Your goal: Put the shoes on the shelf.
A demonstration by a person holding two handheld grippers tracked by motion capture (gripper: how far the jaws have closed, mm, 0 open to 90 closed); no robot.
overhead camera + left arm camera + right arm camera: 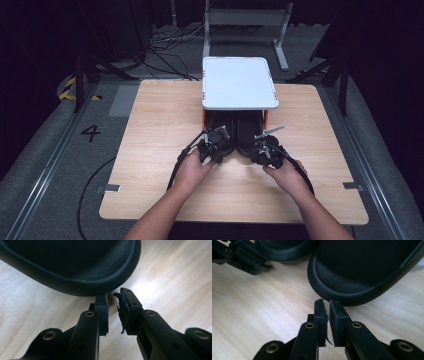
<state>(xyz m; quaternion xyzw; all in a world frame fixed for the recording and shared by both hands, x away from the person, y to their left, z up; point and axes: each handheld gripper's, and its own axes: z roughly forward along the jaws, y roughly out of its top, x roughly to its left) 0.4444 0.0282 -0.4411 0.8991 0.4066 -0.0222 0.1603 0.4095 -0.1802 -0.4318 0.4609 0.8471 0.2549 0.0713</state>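
Note:
Two black slippers lie side by side on the wooden table (pixel 160 125), toes under a white stand (pixel 239 82). My left gripper (pixel 216 148) sits at the heel of the left slipper (pixel 222 127). In the left gripper view its jaws (pixel 112 296) stand almost together, tips just short of the rounded heel (pixel 75 265), with nothing between them. My right gripper (pixel 263 152) is at the heel of the right slipper (pixel 248 131). In the right gripper view its tips (pixel 326 302) are nearly touching each other at the heel rim (pixel 367 270), gripping nothing.
The white stand has orange legs and covers the front halves of the slippers. The right gripper view also catches the left slipper (pixel 284 250) and the left gripper (pixel 244 260) at top left. Bare wood lies left, right and in front of the hands.

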